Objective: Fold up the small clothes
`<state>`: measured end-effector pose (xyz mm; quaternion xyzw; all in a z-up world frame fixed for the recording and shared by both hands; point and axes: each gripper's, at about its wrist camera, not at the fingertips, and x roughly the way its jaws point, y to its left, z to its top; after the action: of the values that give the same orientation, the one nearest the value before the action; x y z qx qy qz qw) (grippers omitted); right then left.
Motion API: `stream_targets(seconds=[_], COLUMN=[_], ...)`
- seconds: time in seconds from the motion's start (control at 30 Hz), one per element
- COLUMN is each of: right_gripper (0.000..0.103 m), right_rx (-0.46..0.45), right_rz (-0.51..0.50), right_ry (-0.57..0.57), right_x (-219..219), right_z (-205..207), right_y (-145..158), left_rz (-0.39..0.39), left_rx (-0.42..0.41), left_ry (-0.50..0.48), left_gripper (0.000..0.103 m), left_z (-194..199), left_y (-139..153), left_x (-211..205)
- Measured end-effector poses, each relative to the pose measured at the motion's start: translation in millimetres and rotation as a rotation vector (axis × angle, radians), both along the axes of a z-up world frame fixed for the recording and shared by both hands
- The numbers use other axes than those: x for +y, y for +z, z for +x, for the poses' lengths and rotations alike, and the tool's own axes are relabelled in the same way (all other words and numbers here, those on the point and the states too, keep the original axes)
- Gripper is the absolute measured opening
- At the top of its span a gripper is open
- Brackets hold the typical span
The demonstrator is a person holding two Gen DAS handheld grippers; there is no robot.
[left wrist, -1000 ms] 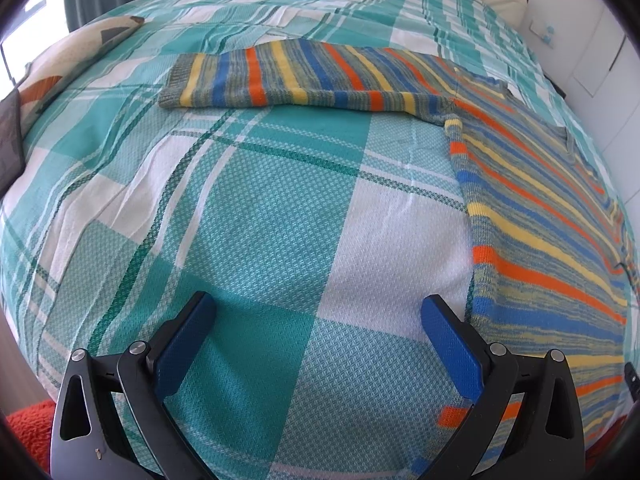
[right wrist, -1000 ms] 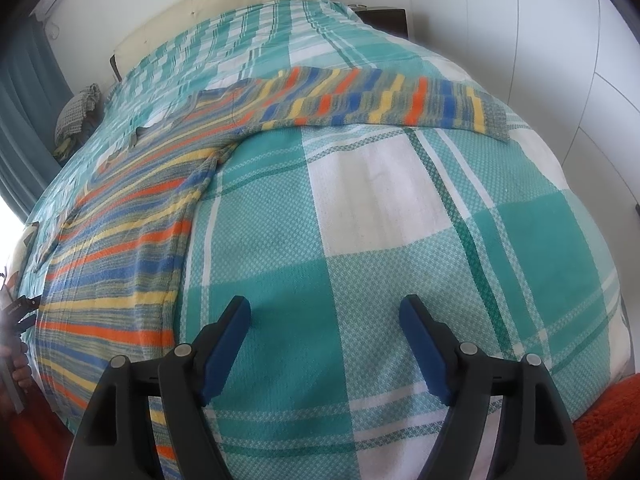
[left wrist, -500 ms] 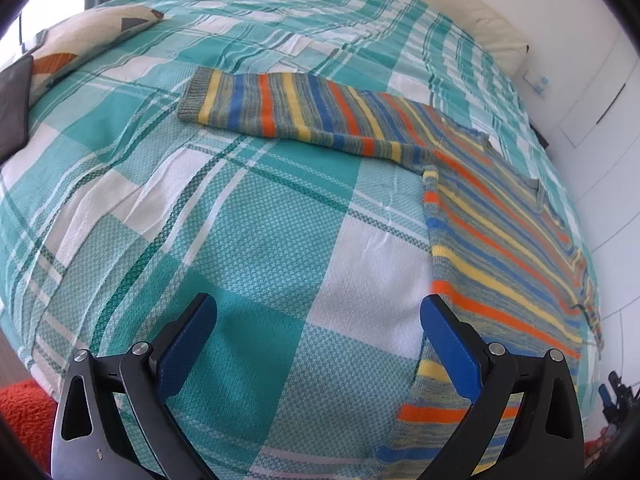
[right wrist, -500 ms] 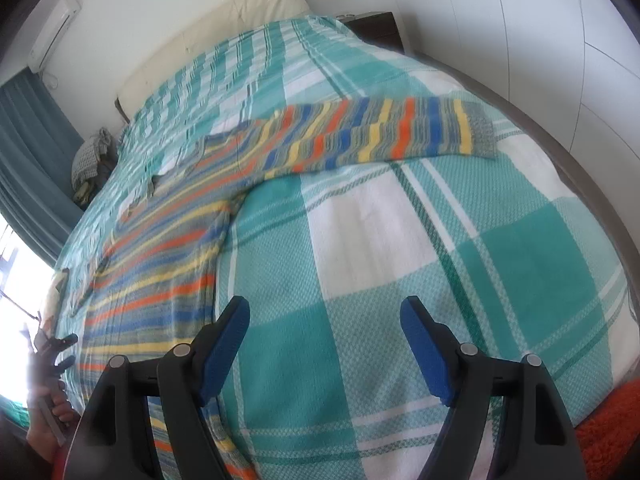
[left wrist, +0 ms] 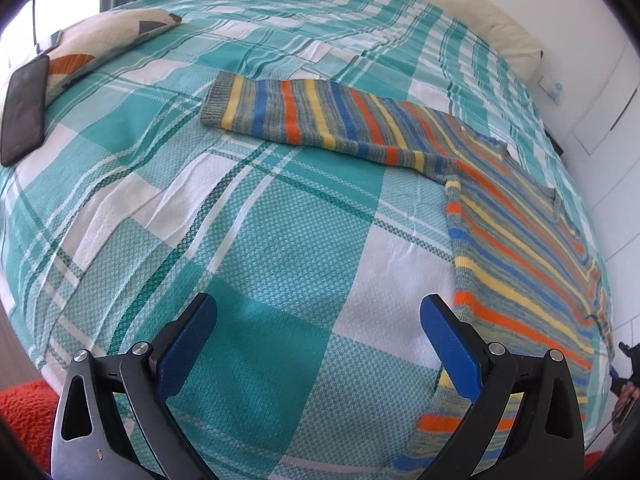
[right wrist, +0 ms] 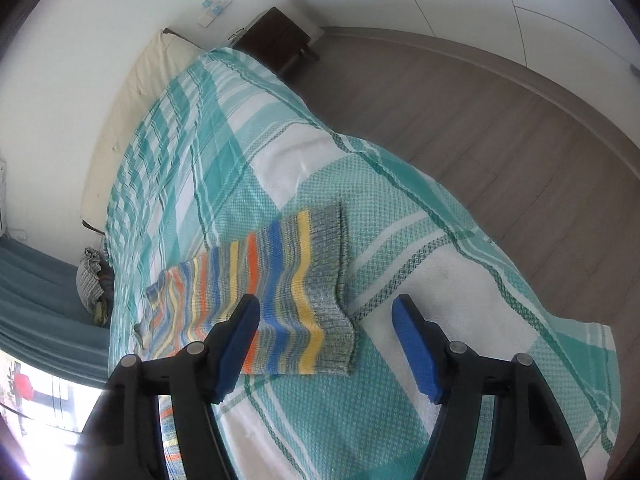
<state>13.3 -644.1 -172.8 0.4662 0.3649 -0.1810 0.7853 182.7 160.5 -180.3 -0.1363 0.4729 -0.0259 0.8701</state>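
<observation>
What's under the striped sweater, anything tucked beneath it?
The striped sweater lies flat on the plaid bedspread, sleeve stretched out. Only bedspread shows around its edges; whatever is directly beneath is covered.

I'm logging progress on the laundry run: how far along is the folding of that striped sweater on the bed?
Barely started. Done: the striped sweater is spread flat on the plaid bedspread, both sleeves out, no fold visible. In hand: nothing; the left hand-held gripper hangs open above bedspread, and the right hand-held gripper is open near the right sleeve's cuff. Left: every fold.
</observation>
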Motion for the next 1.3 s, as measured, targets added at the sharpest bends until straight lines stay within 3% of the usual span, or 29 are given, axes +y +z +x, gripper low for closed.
stream_targets(seconds=[0.07,0.13,0.2,0.27,0.37,0.43,0.57,0.7,0.73,0.77,0.8,0.83,0.97,1.13,1.23,1.27,1.3], right_gripper=[0.064,0.049,0.003,0.002,0.002,0.002,0.002,0.003,0.008,0.026,0.059,0.067,0.067,0.059,0.057,0.051,0.034], right_rx=[0.003,0.038,0.114,0.177,0.231,0.163,-0.038,-0.16,-0.188,-0.196,-0.178,-0.164,-0.153,-0.047,0.111,0.198,0.28], right_rz=[-0.014,-0.018,-0.064,-0.141,-0.344,-0.408,-0.402,-0.347,-0.323,-0.289,-0.253,-0.233,-0.22,-0.14,-0.096,-0.157,-0.236], right_ry=[0.026,0.09,0.148,0.171,0.194,0.273,0.502,0.7,0.743,0.79,0.827,0.84,0.783,0.713,0.714,0.701,0.67], right_x=[-2,-1,4,8,37,70,160,257,276,293,305,312,301,261,246,241,234], right_z=[8,20,32,39,58,80,140,206,220,238,251,257,260,251,245,241,236], right_y=[-1,-5,-6,3,45,83,152,174,172,164,156,147,133,96,43,27,15], left_rz=[-0.001,0.007,0.02,0.024,0.012,-0.009,-0.027,-0.027,-0.026,-0.028,-0.031,-0.034,-0.04,-0.026,0.003,0.012,0.019], left_rx=[0.007,0.012,0.014,0.015,0.015,0.015,0.02,0.022,0.025,0.027,0.028,0.027,0.027,0.033,0.036,0.035,0.035], left_ry=[0.004,0.003,-0.002,-0.007,-0.012,-0.012,-0.017,-0.017,-0.016,-0.014,-0.013,-0.013,-0.02,-0.028,-0.034,-0.037,-0.039], left_gripper=[0.102,0.102,0.102,0.102,0.102,0.102,0.102,0.102,0.102,0.102,0.102,0.102,0.102,0.102,0.102,0.102,0.102], left_z=[1,1,2,1,2,4,8,7,7,6,6,5,5,9,9,8,8], left_y=[-2,-3,-4,-3,-3,-2,-2,-3,-3,-3,-4,-3,-3,-6,-8,-8,-8], left_x=[0,-1,-3,-5,-5,-4,-4,-3,-3,-2,-1,0,1,-2,-7,-8,-9])
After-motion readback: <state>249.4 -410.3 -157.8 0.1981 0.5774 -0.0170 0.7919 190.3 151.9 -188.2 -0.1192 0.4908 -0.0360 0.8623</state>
